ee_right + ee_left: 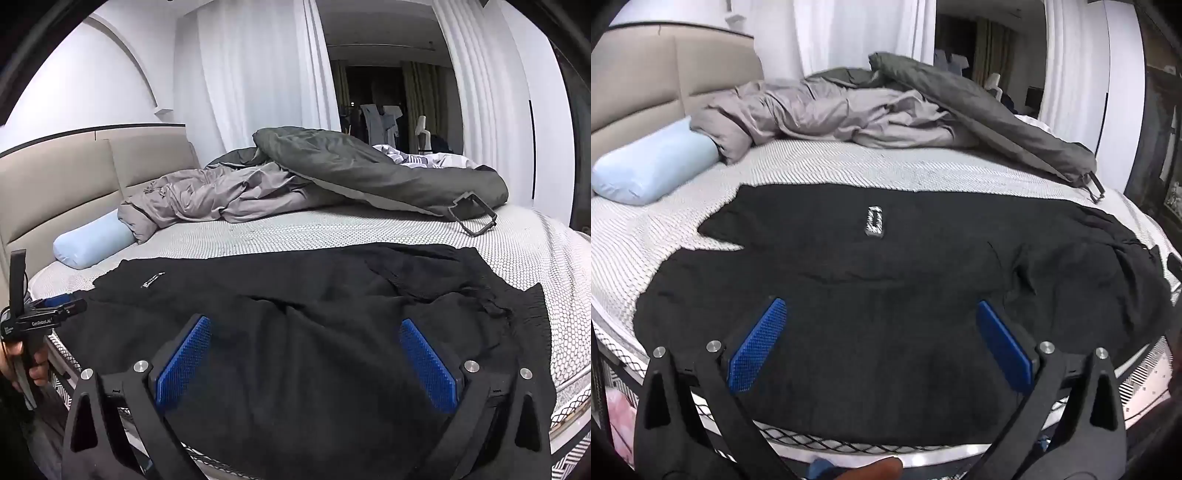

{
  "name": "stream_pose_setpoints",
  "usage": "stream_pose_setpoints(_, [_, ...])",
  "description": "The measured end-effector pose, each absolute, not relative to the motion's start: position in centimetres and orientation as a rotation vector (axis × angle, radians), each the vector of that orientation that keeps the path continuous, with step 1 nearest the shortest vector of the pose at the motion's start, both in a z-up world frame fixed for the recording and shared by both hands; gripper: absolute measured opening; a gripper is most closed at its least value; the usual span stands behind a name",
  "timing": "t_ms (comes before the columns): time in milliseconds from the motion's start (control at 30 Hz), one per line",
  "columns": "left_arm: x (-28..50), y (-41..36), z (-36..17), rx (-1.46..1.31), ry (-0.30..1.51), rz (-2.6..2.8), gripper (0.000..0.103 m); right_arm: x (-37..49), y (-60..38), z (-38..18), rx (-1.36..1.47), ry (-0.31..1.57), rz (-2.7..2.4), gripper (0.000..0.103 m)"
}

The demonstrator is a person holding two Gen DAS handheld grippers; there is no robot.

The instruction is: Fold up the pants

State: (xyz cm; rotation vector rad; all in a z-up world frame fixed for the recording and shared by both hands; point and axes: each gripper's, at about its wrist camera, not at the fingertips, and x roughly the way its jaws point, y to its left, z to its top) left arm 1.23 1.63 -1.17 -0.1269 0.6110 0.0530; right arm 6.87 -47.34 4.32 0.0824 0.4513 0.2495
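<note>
Each gripper is a black frame of triangular cut-out arms, with round silver screw heads at its joints. The left gripper carries two blue pads with a fine studded texture, at about 9 and 3 o'clock of its own view; the right gripper looks the same. In the right wrist view, at 9 o'clock, a hand grips a black handle with small white lettering and a thin cable.

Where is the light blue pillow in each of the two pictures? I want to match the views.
Left wrist view: the pillow lies at the far left, at mid height, against the headboard, its right end under the grey duvet.
Right wrist view: the pillow lies left of centre, at mid height, beyond the black pants.
Shared landmark: the small white label on the pants.
</note>
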Motion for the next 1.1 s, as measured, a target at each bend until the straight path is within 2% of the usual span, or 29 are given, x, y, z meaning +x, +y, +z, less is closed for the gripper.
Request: stream_pose_setpoints(1100, [1.4,1.3,-1.0,-0.161,0.644,-0.026,0.102,6.4,-45.9,4.1,0.058,0.438,0.266,0.103])
